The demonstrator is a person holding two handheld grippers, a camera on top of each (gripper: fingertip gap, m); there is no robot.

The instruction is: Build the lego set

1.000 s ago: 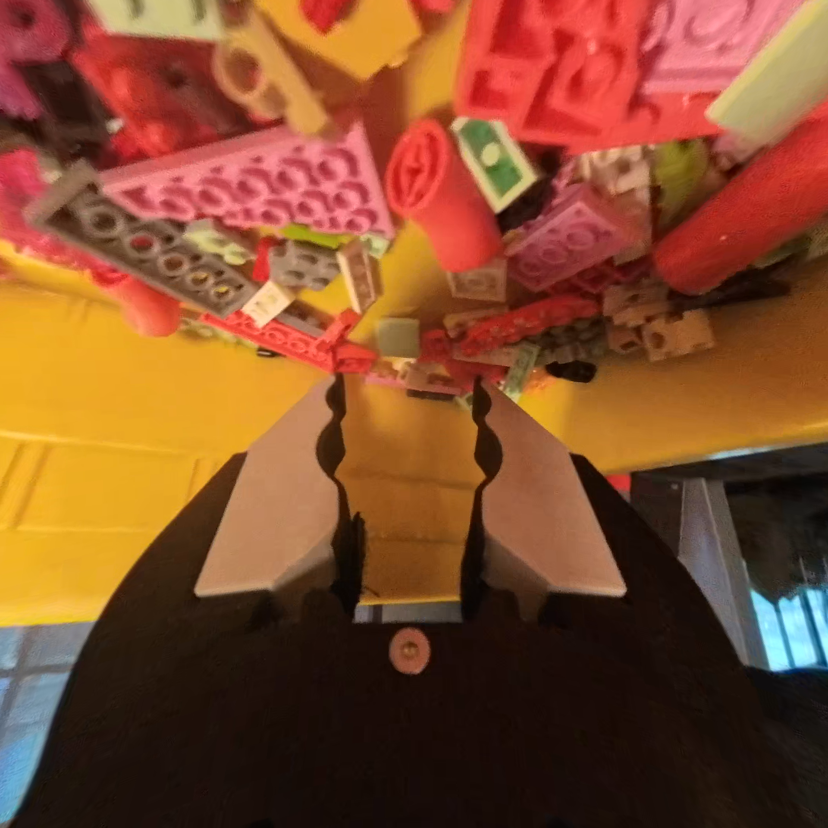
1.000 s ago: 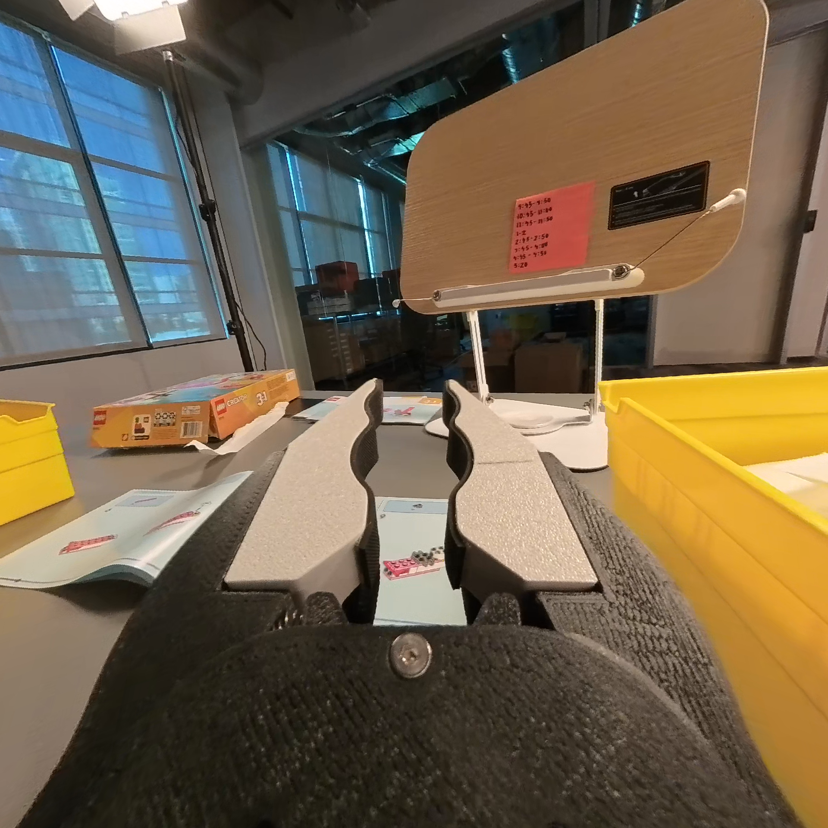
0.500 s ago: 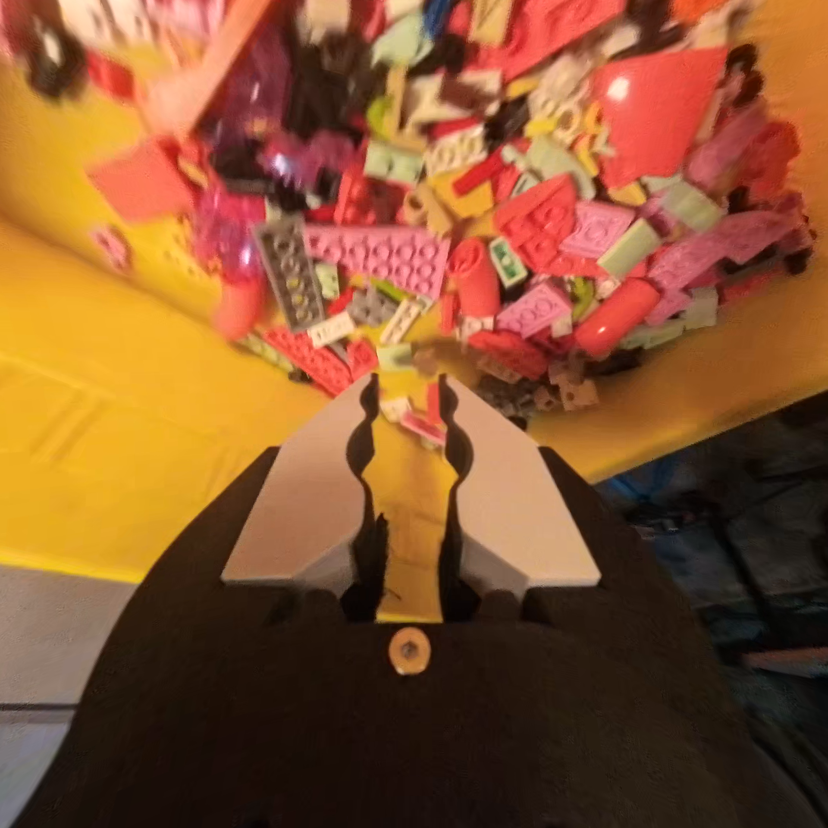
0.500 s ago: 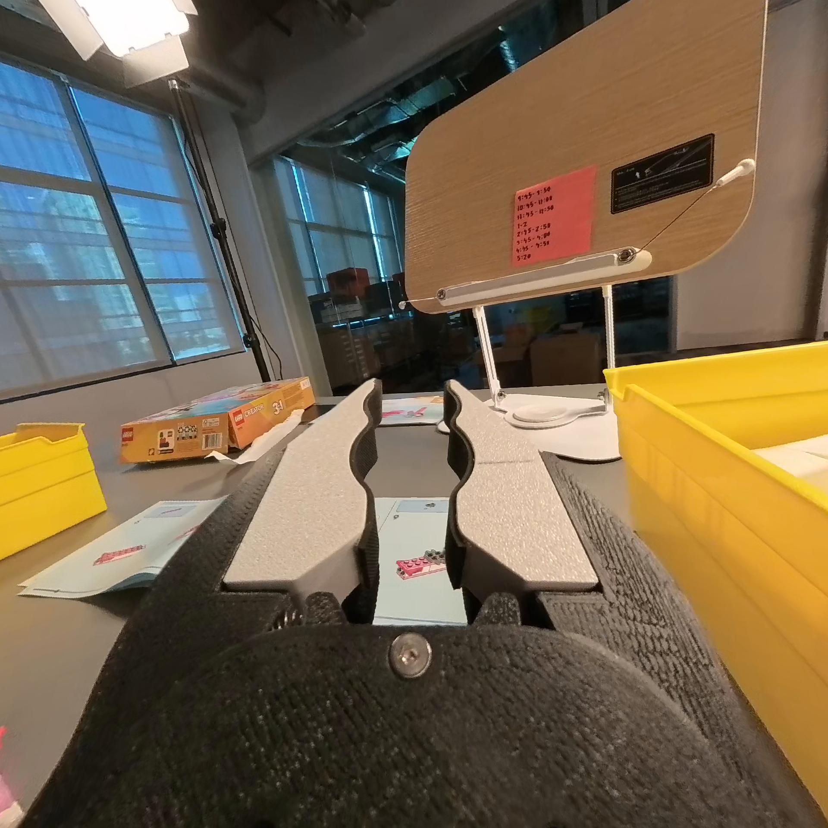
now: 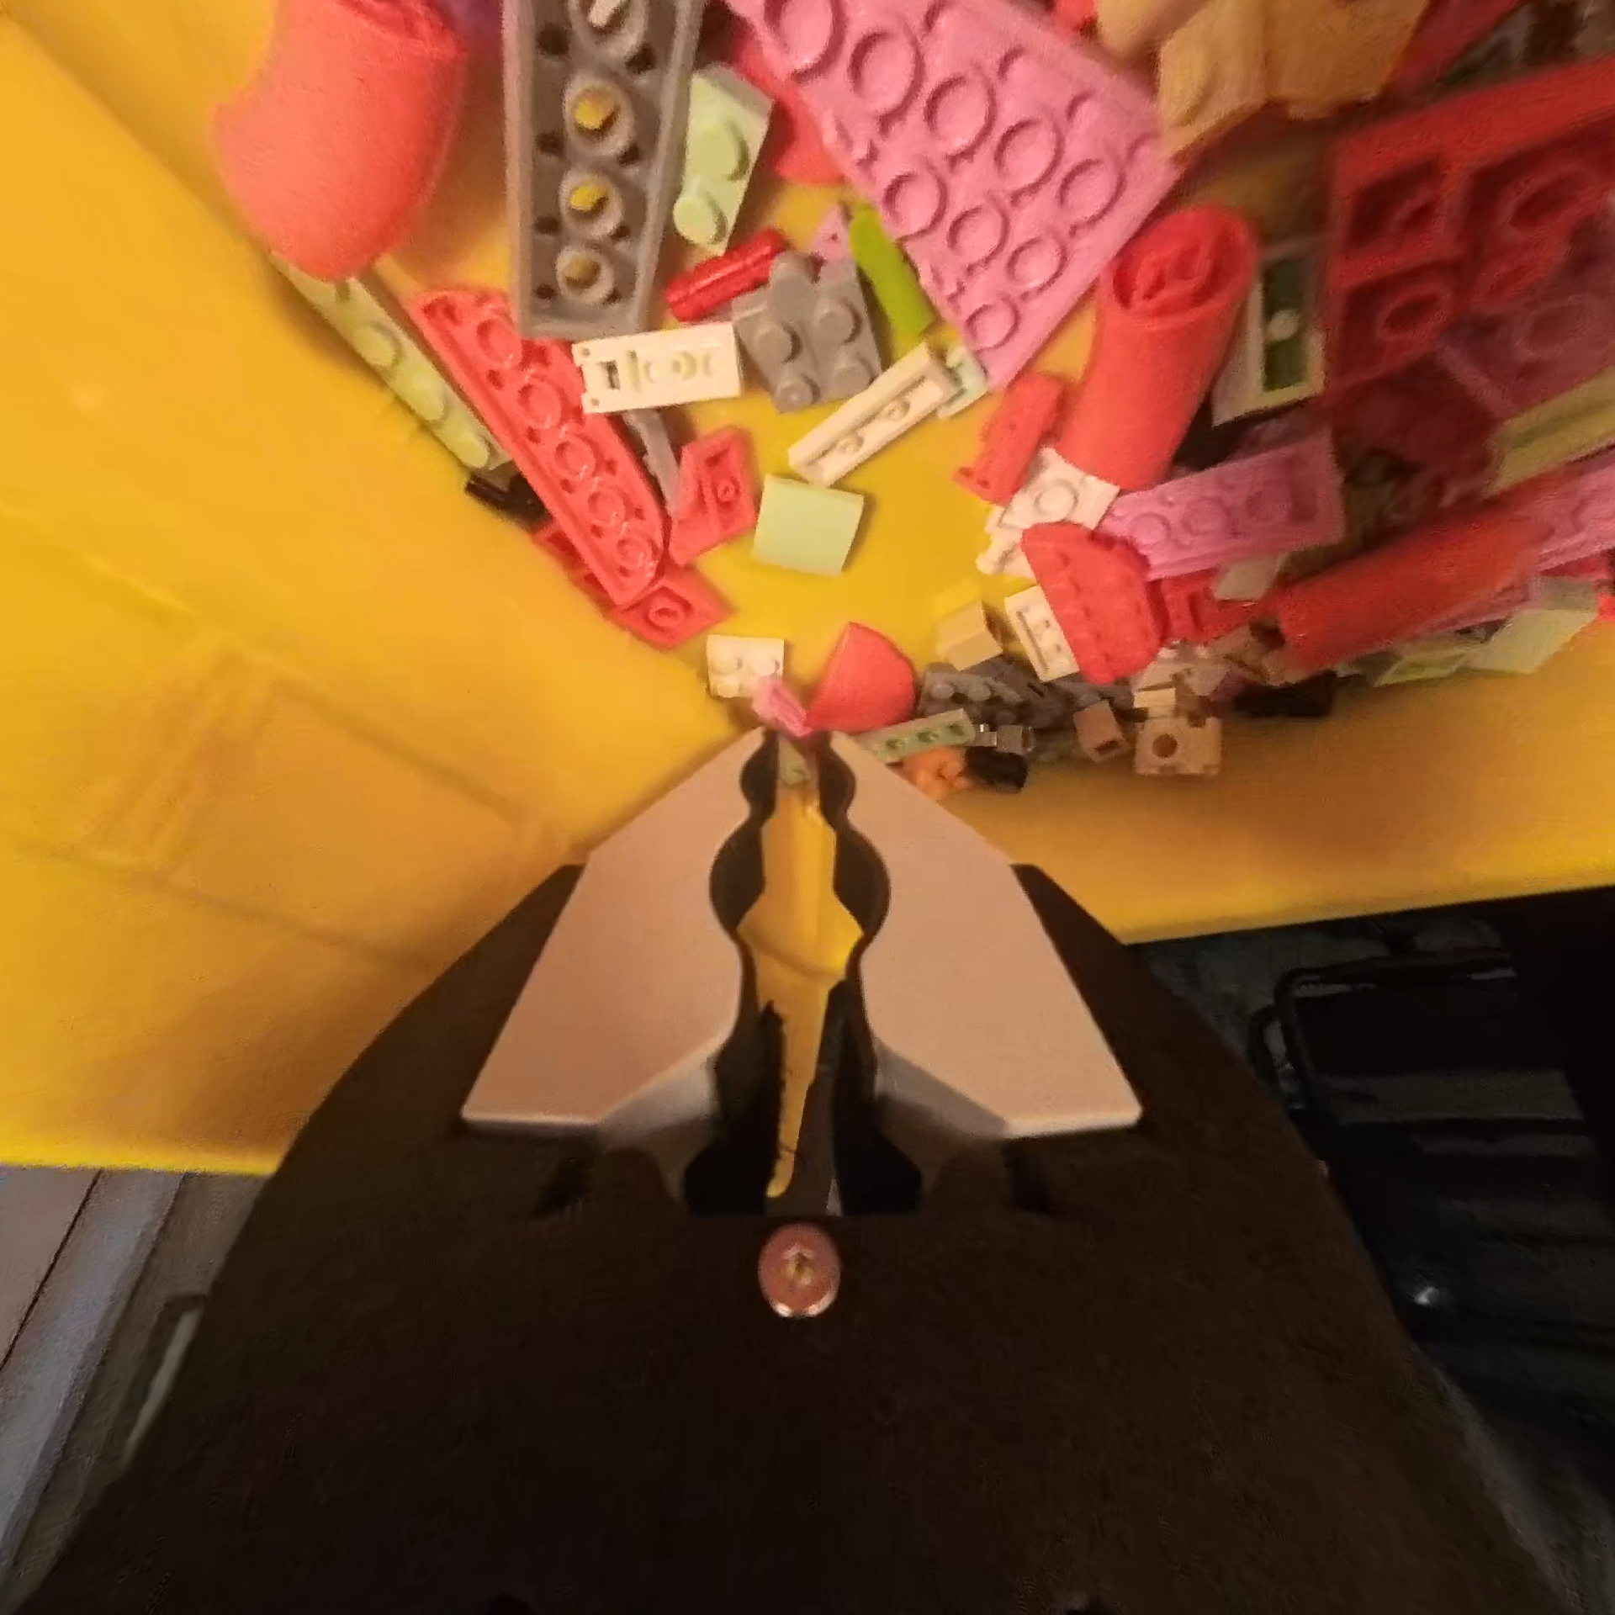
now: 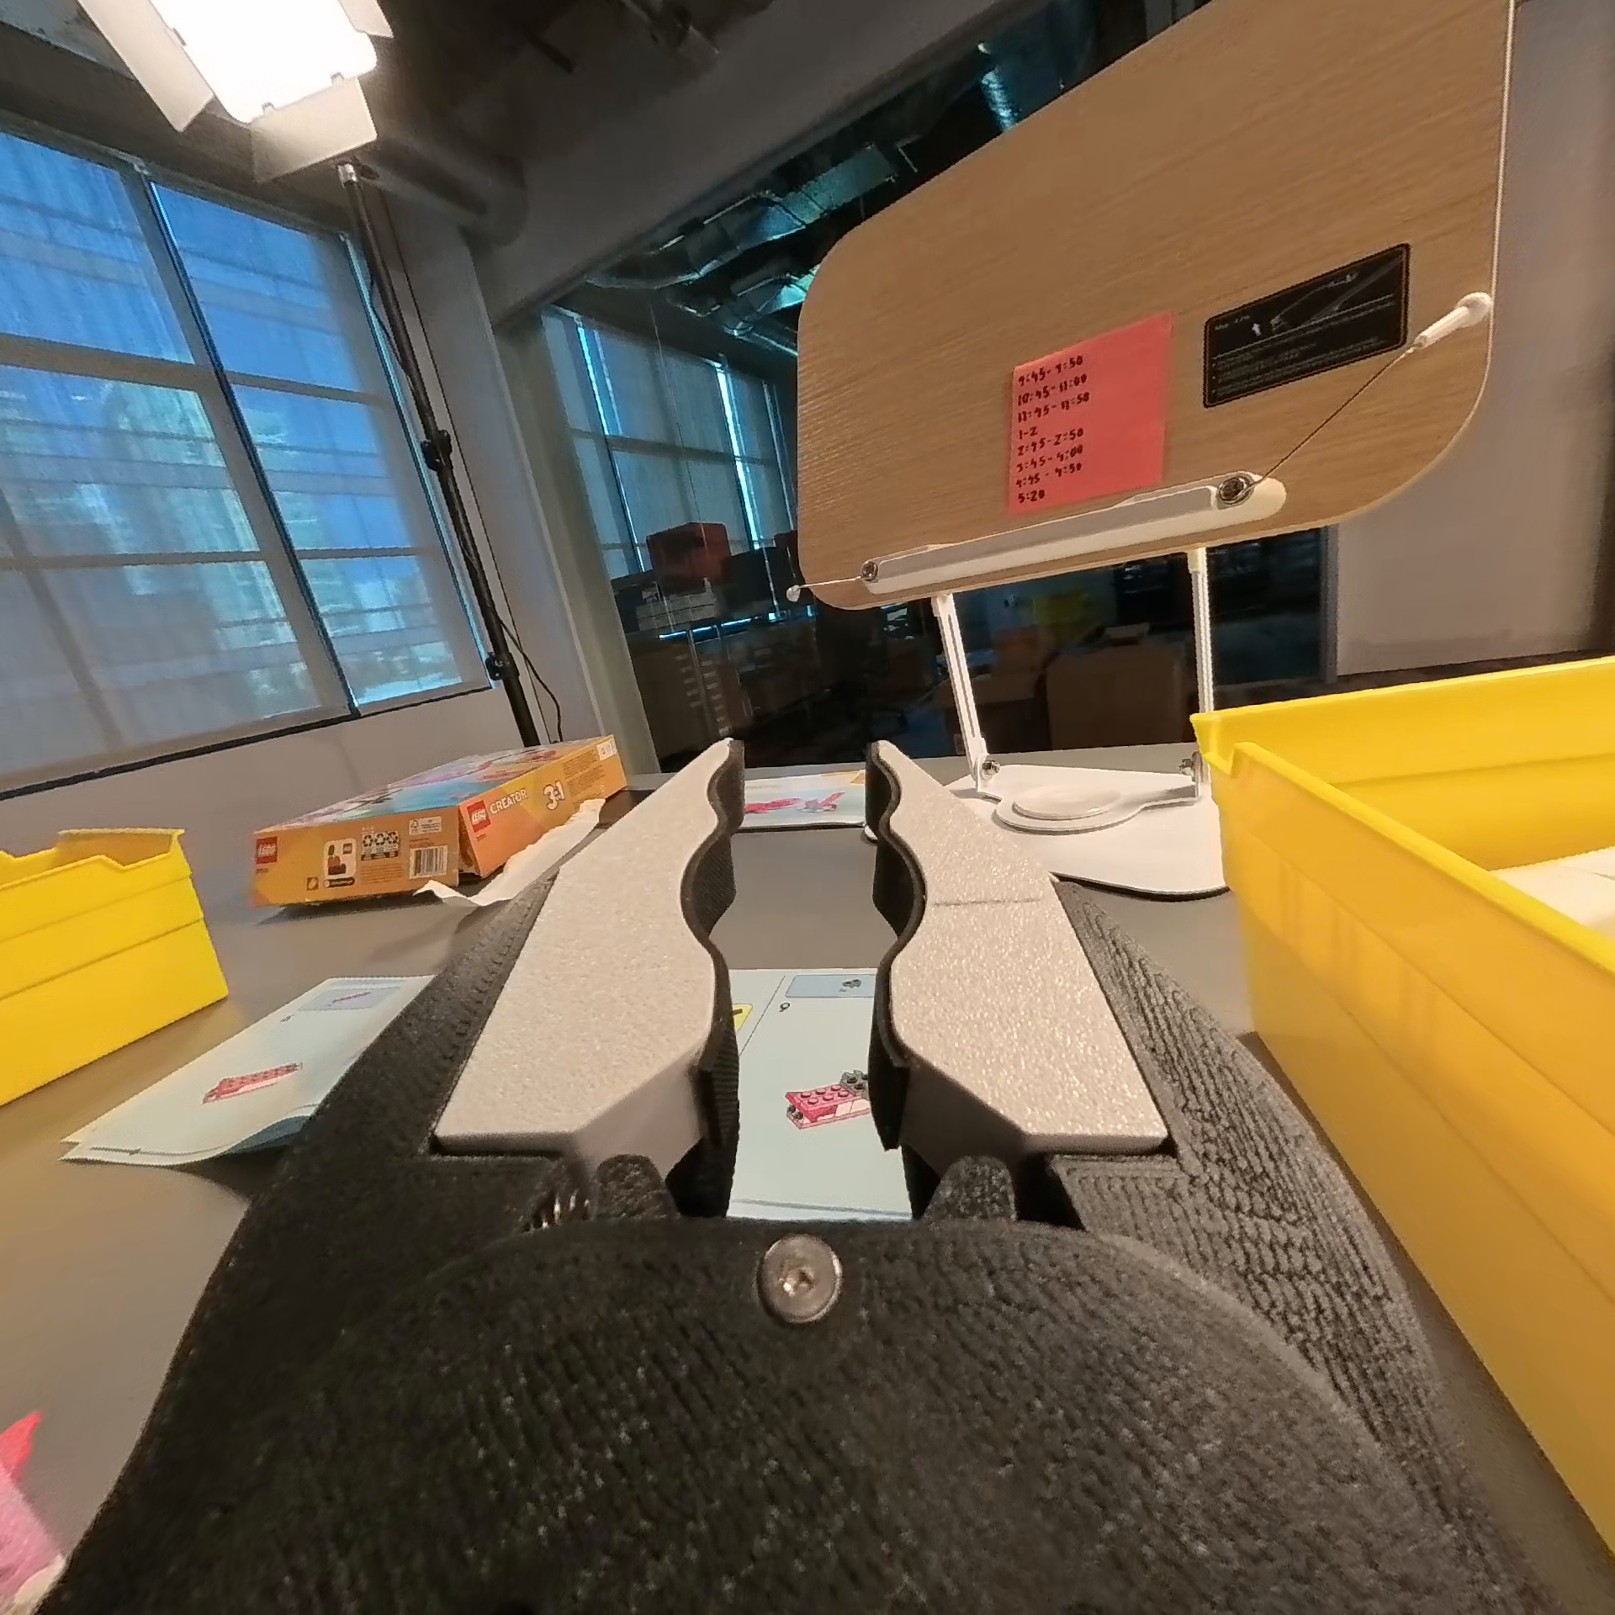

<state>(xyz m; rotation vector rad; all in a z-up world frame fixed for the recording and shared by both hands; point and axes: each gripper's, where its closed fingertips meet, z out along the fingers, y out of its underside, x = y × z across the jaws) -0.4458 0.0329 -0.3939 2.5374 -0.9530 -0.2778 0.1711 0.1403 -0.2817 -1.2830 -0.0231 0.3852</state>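
My left gripper (image 5: pixel 797 758) has its jaws clenched on a small pink plastic brick piece (image 5: pixel 780 706) inside the yellow plastic bin (image 5: pixel 218 699), its long axis pointing away from the jaws toward the heap of loose bricks (image 5: pixel 1005 350). My right gripper (image 6: pixel 802 769) hangs released above the grey desk (image 6: pixel 114 1241) and the pale-blue instruction sheet (image 6: pixel 804 1092).

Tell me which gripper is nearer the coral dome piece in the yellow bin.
Left. The left gripper has its tips right beside the coral dome piece in the bin; the right gripper hovers over the table, outside a bin.
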